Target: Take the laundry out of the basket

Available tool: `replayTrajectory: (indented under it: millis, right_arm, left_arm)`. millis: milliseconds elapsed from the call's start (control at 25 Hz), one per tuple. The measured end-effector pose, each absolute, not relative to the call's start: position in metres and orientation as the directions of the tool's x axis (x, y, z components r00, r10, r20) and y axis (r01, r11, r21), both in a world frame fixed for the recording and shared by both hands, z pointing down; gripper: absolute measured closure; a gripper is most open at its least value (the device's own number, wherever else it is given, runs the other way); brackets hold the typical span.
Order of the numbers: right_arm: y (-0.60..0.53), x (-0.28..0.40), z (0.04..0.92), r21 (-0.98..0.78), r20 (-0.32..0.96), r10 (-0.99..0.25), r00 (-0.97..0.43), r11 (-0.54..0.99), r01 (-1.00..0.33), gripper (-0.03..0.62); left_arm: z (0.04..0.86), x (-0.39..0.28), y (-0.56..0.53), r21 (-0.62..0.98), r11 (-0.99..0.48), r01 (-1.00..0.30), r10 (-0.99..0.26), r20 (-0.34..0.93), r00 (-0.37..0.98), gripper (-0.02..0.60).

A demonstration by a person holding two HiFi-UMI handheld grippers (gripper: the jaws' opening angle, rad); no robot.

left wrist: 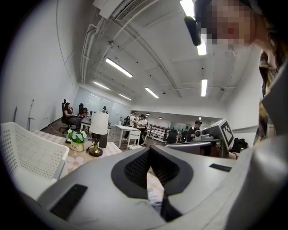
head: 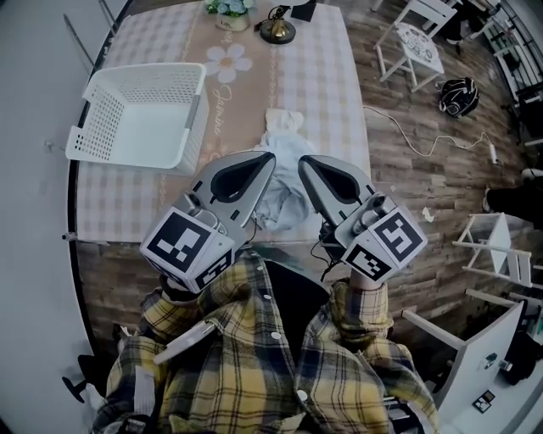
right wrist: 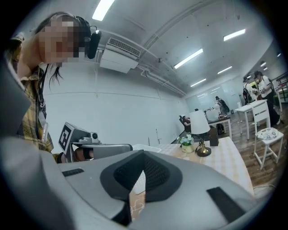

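Observation:
The white laundry basket (head: 102, 110) stands on the checked table (head: 331, 85) at the left, and nothing shows inside it. It also shows at the left of the left gripper view (left wrist: 31, 152). A pale blue and white garment (head: 284, 142) lies crumpled on the table's near edge, right of the basket. My left gripper (head: 270, 156) and right gripper (head: 302, 159) hover side by side above the garment, tips almost meeting. Both are shut, with nothing seen between the pads. In the left gripper view the cloth (left wrist: 155, 193) shows below the closed left gripper (left wrist: 149, 148). The right gripper (right wrist: 143, 152) points level across the table.
A lamp (head: 277, 30) and a small flower pot (head: 229, 13) stand at the table's far end. White chairs (head: 411, 42) and a cable (head: 424, 140) are on the wooden floor to the right. Other people sit at desks far behind.

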State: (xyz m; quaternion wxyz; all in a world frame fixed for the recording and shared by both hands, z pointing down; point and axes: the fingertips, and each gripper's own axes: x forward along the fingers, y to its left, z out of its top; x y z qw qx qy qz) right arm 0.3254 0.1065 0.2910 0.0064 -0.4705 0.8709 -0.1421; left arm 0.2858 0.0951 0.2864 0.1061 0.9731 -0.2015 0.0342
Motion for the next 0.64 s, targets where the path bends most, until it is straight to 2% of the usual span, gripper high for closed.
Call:
replayTrajectory:
  millis: [640]
  right_arm:
    - [0.1119,0.3187,0.2971,-0.270,0.135,-0.816,-0.562,0.515,-0.814,0.595]
  left_arm:
    - [0.2849,0.2860,0.0993,0.185,-0.905,-0.384,-0.371,0.102,0.923,0.564]
